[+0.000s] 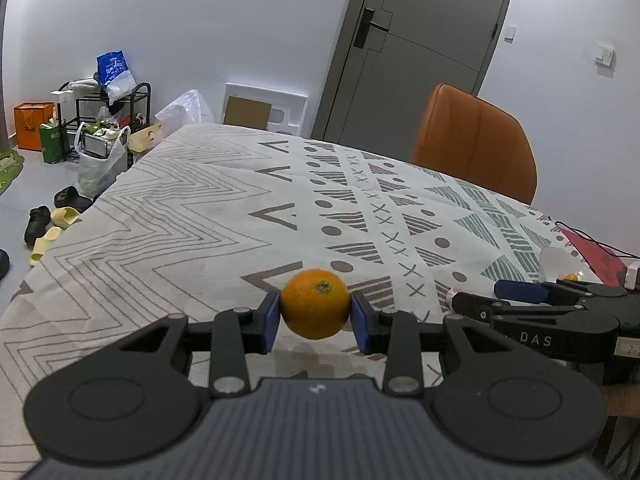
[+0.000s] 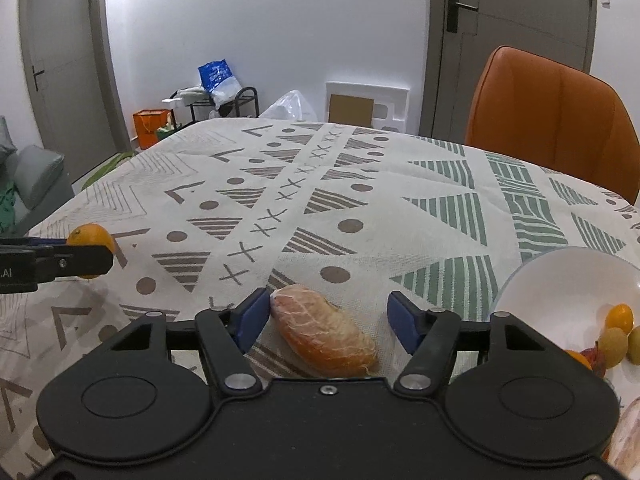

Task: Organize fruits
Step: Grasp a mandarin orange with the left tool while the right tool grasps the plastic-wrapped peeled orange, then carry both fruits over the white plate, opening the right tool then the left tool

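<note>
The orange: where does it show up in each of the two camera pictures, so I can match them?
Left wrist view: the orange sits low in the middle, clamped between the left gripper's blue pads.
Right wrist view: the same orange is at the far left edge, partly hidden behind the left gripper's black finger.
Shared landmark: the orange chair beyond the table's far right side.

We are observing plain white walls [image 1: 200,20] and a grey door [image 1: 420,40] standing shut behind an orange chair [image 1: 476,140]. A patterned tablecloth [image 1: 200,200] is covering the table. A black rack [image 1: 100,116], bags and slippers [image 1: 52,224] are cluttering the grey floor [image 1: 16,208]. A second grey door [image 2: 60,68] is showing at left.
</note>
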`<action>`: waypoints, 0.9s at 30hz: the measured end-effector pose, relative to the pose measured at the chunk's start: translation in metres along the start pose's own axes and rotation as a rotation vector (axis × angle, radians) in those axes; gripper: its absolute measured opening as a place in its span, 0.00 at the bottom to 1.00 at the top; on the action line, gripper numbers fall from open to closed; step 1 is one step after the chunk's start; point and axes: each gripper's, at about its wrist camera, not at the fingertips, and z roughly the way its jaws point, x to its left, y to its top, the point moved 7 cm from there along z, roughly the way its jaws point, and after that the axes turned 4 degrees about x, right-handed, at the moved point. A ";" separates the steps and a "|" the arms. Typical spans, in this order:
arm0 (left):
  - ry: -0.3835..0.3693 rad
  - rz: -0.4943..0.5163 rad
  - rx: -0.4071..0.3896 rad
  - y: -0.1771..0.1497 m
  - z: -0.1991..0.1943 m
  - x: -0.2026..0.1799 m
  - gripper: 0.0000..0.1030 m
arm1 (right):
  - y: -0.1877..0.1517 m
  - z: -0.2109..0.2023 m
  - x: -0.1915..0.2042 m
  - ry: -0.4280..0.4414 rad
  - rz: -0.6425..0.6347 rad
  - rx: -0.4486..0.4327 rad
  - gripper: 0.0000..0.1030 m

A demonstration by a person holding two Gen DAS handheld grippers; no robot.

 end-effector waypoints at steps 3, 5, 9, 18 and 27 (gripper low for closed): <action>-0.003 0.000 0.000 -0.001 0.000 -0.001 0.35 | -0.002 -0.001 0.004 -0.001 -0.035 0.022 0.61; -0.005 0.001 0.000 -0.001 -0.001 -0.001 0.35 | -0.004 -0.004 0.008 0.014 -0.061 0.027 0.53; -0.007 0.000 0.001 -0.002 -0.001 -0.002 0.35 | -0.007 -0.008 0.013 0.061 -0.062 0.052 0.36; 0.000 0.001 0.000 -0.002 -0.002 -0.001 0.35 | -0.009 -0.013 0.025 0.135 -0.023 0.053 0.35; 0.004 0.002 -0.006 -0.001 -0.006 0.000 0.35 | -0.007 -0.011 0.026 0.129 -0.020 0.031 0.32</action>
